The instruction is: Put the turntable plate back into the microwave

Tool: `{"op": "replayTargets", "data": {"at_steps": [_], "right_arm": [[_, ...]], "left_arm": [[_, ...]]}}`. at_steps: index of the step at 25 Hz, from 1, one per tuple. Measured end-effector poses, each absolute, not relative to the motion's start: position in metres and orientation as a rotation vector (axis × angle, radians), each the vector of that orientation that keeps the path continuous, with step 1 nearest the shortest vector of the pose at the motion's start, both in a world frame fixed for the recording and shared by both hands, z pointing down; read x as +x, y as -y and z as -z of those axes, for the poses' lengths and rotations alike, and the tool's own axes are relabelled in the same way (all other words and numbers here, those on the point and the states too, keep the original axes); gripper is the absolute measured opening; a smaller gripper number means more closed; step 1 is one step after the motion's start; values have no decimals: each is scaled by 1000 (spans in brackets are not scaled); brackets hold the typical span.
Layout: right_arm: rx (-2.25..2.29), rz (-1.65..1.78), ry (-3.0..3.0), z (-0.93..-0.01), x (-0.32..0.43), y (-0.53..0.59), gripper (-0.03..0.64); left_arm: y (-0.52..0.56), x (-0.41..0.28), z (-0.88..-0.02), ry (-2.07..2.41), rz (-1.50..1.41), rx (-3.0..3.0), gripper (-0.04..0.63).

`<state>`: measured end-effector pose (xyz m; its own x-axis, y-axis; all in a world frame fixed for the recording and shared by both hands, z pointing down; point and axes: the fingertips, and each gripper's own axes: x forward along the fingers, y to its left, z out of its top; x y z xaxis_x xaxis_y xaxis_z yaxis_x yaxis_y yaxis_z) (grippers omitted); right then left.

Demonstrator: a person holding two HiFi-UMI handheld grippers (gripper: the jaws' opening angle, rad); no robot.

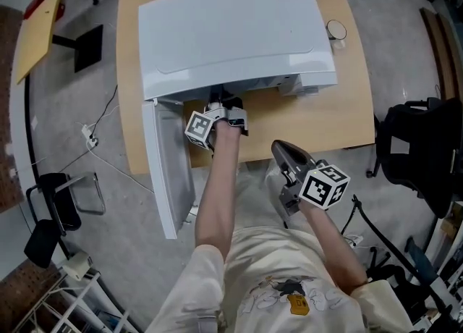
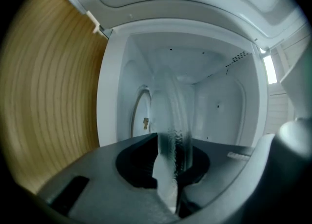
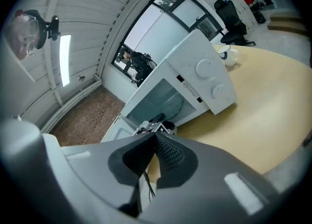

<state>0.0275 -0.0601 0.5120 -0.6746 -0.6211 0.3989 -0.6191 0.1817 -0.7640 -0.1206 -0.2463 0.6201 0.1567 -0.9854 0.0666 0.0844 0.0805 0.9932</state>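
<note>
Turntable plate point(image 2: 173, 116): we clamp its rim in our left hand-held gripper point(image 2: 170, 162) at the microwave point(image 1: 231, 27)'s open front; right hand-held gripper point(image 3: 155, 142), jaws together, hangs clear.

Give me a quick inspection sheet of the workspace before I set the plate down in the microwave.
Surface: wooden table, carrying the microwave.
Job's things: white microwave with its door swung open; glass plate held by its rim, reaching into the cavity.
Clutter: one cup by the microwave's far right corner.
Grippers: left gripper shut on the plate; right gripper shut and empty, near the table's front edge.
Cables: white cable on the floor at left.
Surroundings: black chair at right; nothing seen blocking the cavity.
</note>
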Motion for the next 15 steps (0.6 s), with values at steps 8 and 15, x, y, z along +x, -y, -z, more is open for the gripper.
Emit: {"op": "replayTargets", "data": {"at_steps": [8, 15], "right_arm": [[-1111, 1831, -2064, -573, 0, 164, 115], [-1031, 2005, -1929, -617, -31, 205, 161]], "left_arm": [[240, -121, -629, 1057, 1082, 1127, 27], [237, -116, -632, 1038, 1036, 1148, 23]]}}
